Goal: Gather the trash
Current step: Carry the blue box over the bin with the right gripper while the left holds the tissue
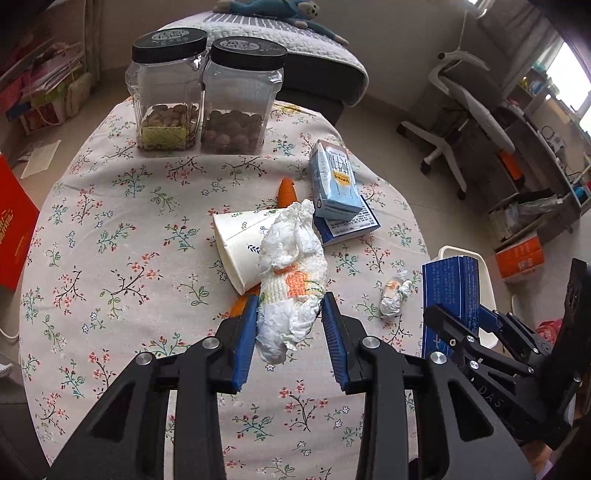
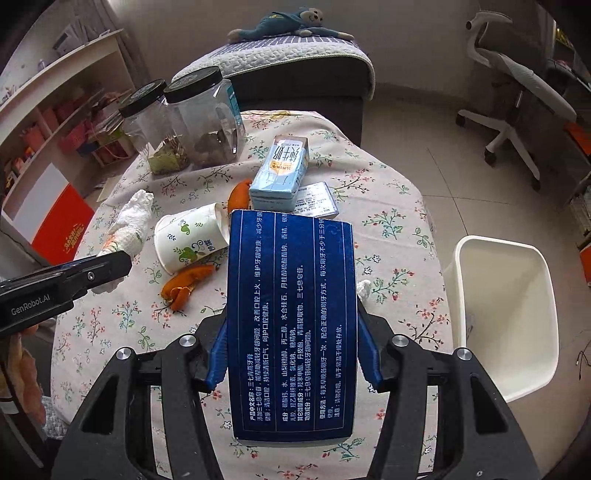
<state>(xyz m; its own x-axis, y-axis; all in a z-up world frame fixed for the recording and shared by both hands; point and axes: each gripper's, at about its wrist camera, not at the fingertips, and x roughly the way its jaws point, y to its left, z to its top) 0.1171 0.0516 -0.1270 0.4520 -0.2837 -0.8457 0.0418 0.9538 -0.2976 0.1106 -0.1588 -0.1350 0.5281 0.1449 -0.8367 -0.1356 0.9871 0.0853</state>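
Observation:
My left gripper (image 1: 290, 314) is shut on a crumpled white tissue (image 1: 291, 280) and holds it above the floral table (image 1: 110, 229); the tissue also shows in the right wrist view (image 2: 131, 221). My right gripper (image 2: 291, 343) is shut on a dark blue toothpaste box (image 2: 291, 317), held over the table's right side; the box also shows in the left wrist view (image 1: 448, 291). A white waste bin (image 2: 506, 314) stands right of the table. A tipped paper cup (image 1: 240, 243), orange peel (image 2: 184, 284), a small tissue wad (image 1: 395, 295) and a light blue milk carton (image 1: 332, 181) lie on the table.
Two clear jars with black lids (image 1: 203, 96) stand at the table's far side. A flat blue-and-white box (image 1: 351, 225) lies under the milk carton. A sofa with a plush toy (image 2: 291, 26) is behind the table. An office chair (image 2: 517, 99) stands at the right.

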